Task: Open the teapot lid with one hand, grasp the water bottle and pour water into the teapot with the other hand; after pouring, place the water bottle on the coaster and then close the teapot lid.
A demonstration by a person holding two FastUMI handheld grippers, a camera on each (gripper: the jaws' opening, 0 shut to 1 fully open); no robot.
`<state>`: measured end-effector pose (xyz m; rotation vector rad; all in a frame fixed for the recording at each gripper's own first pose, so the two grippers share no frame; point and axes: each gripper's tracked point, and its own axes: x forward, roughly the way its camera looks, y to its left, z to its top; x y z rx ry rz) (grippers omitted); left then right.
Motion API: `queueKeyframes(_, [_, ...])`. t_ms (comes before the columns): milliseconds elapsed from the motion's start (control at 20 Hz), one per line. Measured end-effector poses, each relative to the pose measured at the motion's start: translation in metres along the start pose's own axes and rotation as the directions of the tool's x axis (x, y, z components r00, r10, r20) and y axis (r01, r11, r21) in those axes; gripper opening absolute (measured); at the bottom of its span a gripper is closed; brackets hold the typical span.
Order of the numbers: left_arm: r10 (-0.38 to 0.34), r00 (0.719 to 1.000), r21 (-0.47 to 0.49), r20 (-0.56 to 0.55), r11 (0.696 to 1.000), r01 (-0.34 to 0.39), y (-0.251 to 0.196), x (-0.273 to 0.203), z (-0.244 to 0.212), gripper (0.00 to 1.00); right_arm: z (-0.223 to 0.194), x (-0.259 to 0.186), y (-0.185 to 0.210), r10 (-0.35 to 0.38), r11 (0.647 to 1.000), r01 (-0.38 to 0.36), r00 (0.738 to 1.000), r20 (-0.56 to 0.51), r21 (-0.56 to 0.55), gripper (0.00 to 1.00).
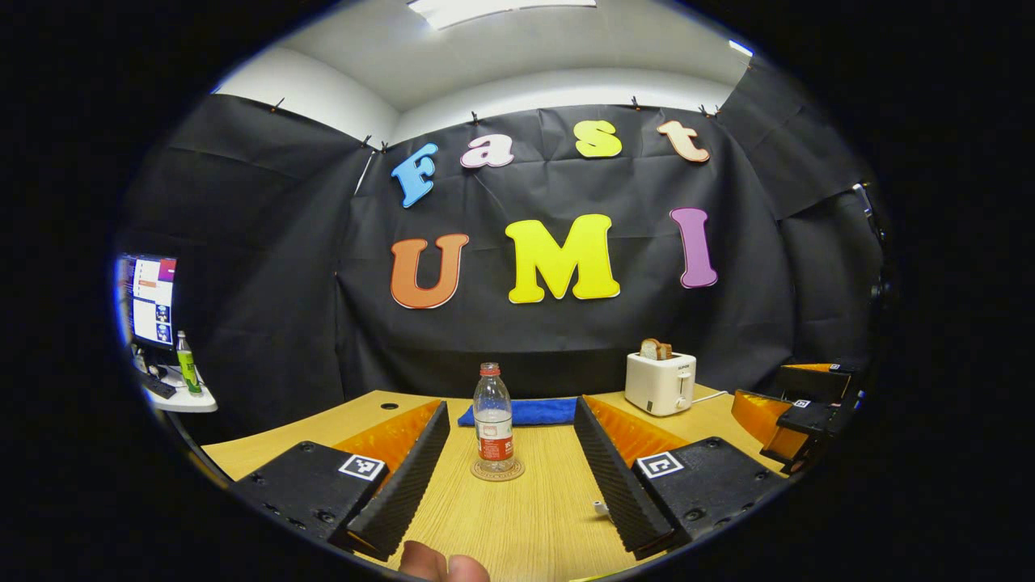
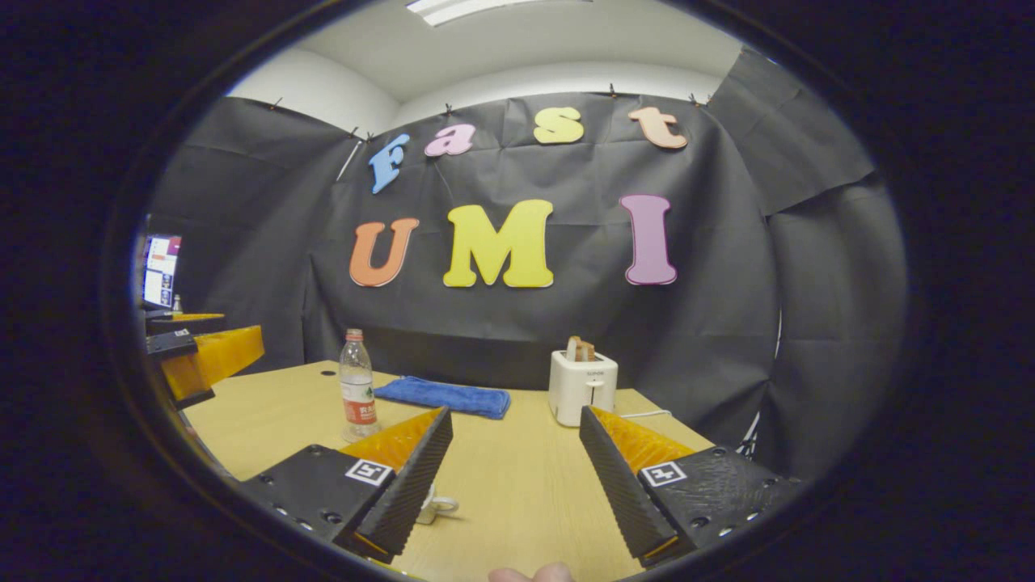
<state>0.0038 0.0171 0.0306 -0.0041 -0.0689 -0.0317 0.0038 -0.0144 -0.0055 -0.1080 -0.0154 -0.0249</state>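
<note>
A clear water bottle (image 1: 493, 420) with a red cap and red label stands upright on a round coaster (image 1: 497, 470) on the wooden table. My left gripper (image 1: 512, 406) is open, and the bottle is a little beyond its fingertips, centred between them. In the right gripper view the bottle (image 2: 358, 388) stands to the left, and my right gripper (image 2: 514, 414) is open over bare table. A small white looped piece (image 2: 437, 508) peeks out beside its left finger; the rest is hidden, so I cannot tell what it is. A similar white bit (image 1: 600, 508) lies by the left gripper's right finger.
A blue cloth (image 1: 525, 412) lies behind the bottle. A white toaster (image 1: 661, 382) holding bread stands at the back right. The right gripper (image 1: 800, 412) shows at the far right, the left gripper (image 2: 194, 356) at the far left. A monitor (image 1: 149, 299) sits off-table.
</note>
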Motion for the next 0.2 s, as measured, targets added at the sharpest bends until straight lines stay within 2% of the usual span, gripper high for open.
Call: queueKeyframes(200, [0.0,1.0,-0.019,-0.012,1.0,-0.001,0.0034,0.0001,-0.0028,0.97,0.0009,-0.0031,0.0073,-0.005,1.0,0.005,1.0,0.002,0.011,0.97])
